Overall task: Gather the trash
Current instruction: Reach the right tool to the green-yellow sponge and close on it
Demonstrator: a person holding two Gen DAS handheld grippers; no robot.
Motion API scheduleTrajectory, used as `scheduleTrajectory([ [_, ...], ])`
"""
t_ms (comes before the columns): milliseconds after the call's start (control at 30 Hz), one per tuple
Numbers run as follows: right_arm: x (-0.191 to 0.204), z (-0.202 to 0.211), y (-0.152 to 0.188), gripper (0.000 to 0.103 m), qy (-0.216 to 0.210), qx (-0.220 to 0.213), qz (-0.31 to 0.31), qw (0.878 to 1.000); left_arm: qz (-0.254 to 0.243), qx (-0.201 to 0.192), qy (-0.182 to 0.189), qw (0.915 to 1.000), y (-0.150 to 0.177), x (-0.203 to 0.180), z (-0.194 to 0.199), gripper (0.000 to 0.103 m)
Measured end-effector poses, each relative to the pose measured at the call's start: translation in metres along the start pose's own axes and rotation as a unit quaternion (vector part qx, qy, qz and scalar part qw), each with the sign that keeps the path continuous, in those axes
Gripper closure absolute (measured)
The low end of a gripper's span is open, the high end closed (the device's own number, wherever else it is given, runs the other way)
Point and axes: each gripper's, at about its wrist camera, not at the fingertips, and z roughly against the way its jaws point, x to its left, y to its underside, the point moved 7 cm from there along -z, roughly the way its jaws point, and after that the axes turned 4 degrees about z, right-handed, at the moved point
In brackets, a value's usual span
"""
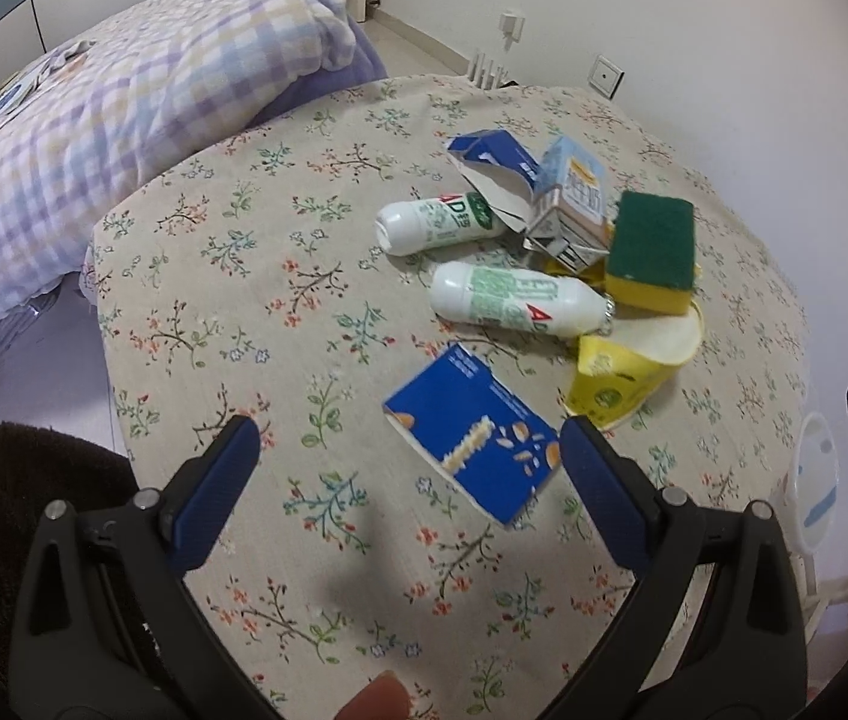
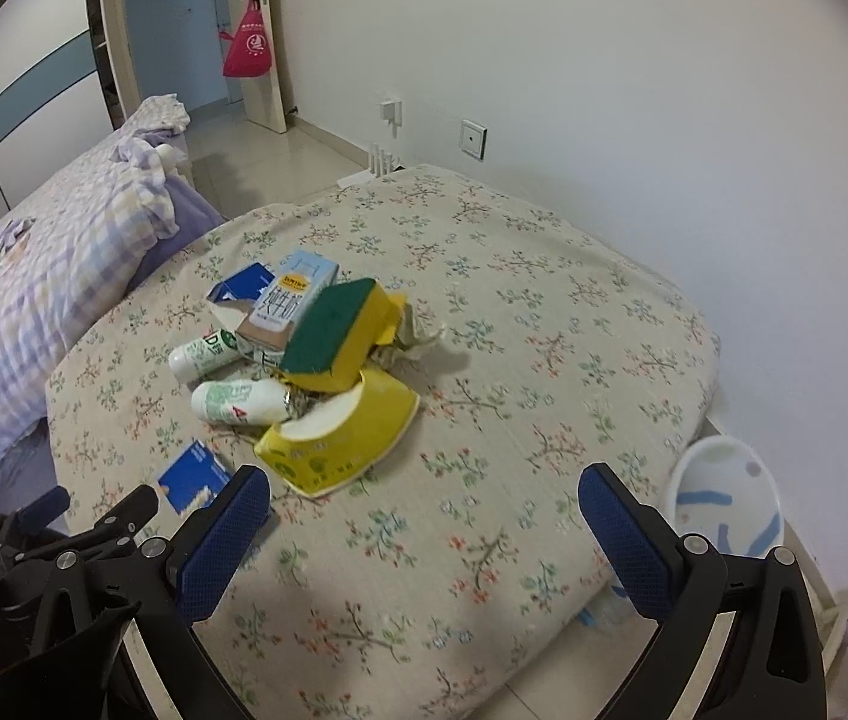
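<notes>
Left gripper: jaws spread wide, nothing held, probably lined up for the nearest scrap.
Blue wrapper: lying flat just ahead between the fingers.
Right gripper: also wide and empty.
Yellow cup: crushed, just past its left finger.
Bottles, sponge, cartons: heaped further ahead, sponge propped on top.

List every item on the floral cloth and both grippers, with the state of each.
left gripper: open, empty
right gripper: open, empty
blue packet: flat, apart from pile
two white bottles: lying down
sponge: atop pile, tilted
yellow cup: crushed, on side
milk carton: flattened
</notes>
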Motion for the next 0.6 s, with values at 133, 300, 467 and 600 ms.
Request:
scheduleTrajectory([
  [133, 0.008, -0.016, -0.012, 0.0, -0.001, 0.004, 0.005, 1.0, 0.01, 0.017, -0.002, 0.9998, -0.011, 0.0, -0.013, 0.003],
  [300, 0.01, -0.032, -0.027, 0.0, -0.002, -0.003, -0.001, 1.0, 0.02, 0.011, 0.007, 0.9997, -0.031, -0.002, -0.021, 0.003],
  [467, 0.007, -0.05, -0.04, 0.0, -0.012, -0.003, -0.023, 1.0, 0.02, 0.02, 0.012, 0.9995, -0.049, -0.003, -0.038, 0.003],
  [600, 0.01, -0.066, -0.049, 0.0, -0.018, -0.002, -0.032, 0.999, 0.016, 0.019, 0.007, 0.9997, -0.061, -0.002, -0.046, 0.003],
])
